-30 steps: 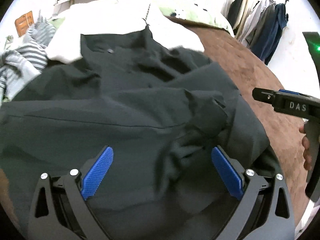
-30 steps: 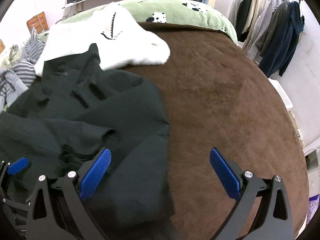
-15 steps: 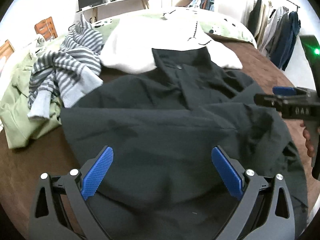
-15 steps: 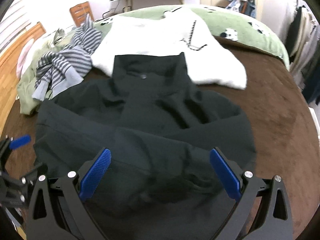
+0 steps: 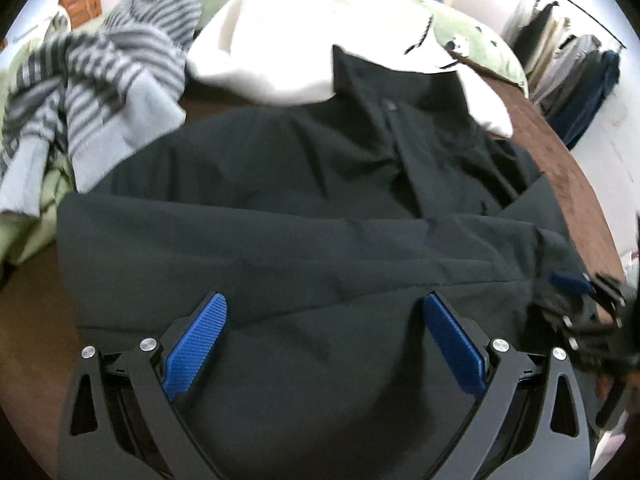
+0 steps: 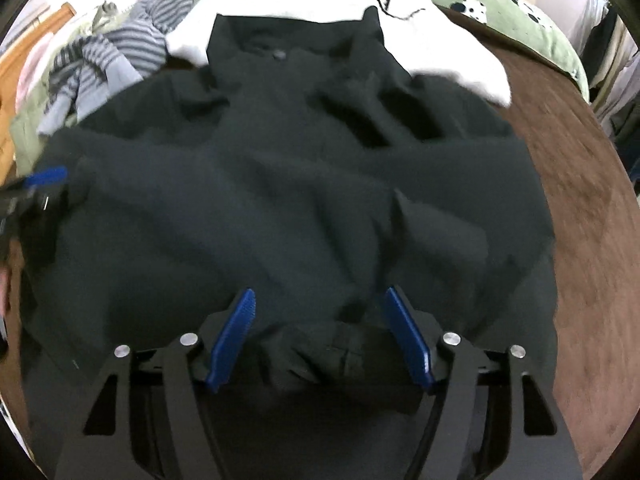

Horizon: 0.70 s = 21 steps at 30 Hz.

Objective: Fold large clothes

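Observation:
A large black jacket [image 5: 280, 240] lies spread on the brown bed cover [image 5: 576, 200], collar towards the far side. My left gripper [image 5: 324, 300] hovers over its near hem, jaws wide open, nothing between the pads. My right gripper [image 6: 320, 292] is low over the jacket [image 6: 280, 200], and its jaws are closing around a bunched fold of black cloth [image 6: 320, 348]. The blue pads [image 6: 236, 332] still stand apart from that fold. Each gripper shows in the other's view: the right gripper [image 5: 576, 288] at the jacket's right edge, the left gripper [image 6: 44, 178] at its left edge.
A white fleecy garment [image 5: 304, 40] lies under the jacket's collar. A grey striped sweater [image 5: 100, 80] and green cloth [image 5: 36, 216] are piled at the left. Bare brown cover [image 6: 580, 240] runs along the right. Hanging clothes [image 5: 576, 80] stand at the far right.
Both grippers have moved left across the bed and come lower over the black jacket. The right gripper's jaws have narrowed around a bunched fold. The left jaws stay wide.

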Motion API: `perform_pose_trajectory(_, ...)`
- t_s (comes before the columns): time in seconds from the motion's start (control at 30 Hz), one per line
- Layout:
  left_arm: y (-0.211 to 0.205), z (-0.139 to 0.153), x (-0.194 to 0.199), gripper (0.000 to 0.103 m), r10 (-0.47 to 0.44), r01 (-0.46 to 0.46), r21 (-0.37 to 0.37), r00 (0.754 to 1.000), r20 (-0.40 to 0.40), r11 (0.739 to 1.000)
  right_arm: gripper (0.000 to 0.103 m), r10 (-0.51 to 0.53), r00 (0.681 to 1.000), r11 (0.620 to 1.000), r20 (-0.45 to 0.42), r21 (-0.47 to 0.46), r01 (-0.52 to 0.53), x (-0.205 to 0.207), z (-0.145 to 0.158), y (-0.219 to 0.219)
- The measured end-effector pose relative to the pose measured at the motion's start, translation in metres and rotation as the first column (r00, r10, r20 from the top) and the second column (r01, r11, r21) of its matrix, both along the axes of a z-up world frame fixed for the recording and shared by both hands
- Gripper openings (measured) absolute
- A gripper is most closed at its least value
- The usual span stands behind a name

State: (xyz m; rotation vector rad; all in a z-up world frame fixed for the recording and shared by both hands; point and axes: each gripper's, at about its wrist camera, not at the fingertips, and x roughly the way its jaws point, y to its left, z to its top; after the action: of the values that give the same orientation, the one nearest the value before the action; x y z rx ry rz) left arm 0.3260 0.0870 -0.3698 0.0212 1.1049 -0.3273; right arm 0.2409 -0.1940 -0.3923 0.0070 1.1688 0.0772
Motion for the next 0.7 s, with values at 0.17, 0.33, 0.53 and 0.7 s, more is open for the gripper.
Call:
perform_pose_trajectory(0.17,0.002,-0.025,0.012,0.096,0.015,-0.014,0.013,0.999,-0.032,1.000,0.065,0.016,1.000,1.000,0.024,-0.020,-0.015,-0.031,-0.009,-0.002)
perform_pose_trajectory(0.33,0.000,-0.052,0.023,0.097,0.004,-0.003,0.006,0.998,-0.059,1.000,0.065,0.004,0.999,1.000,0.046,-0.015,-0.003,-0.034,-0.019,-0.002)
perform_pose_trajectory(0.53,-0.004,-0.056,0.018,0.097,0.005,-0.005,0.022,1.000,-0.014,1.000,0.067,0.020,0.998,0.999,0.063,-0.037,-0.018,-0.035,-0.019,0.000)
perform_pose_trajectory(0.7,0.006,-0.024,-0.011,0.097,0.021,-0.022,0.011,0.997,0.077,1.000,0.086,0.045,0.998,0.999,0.047,-0.010,-0.045,-0.026,0.000,0.009)
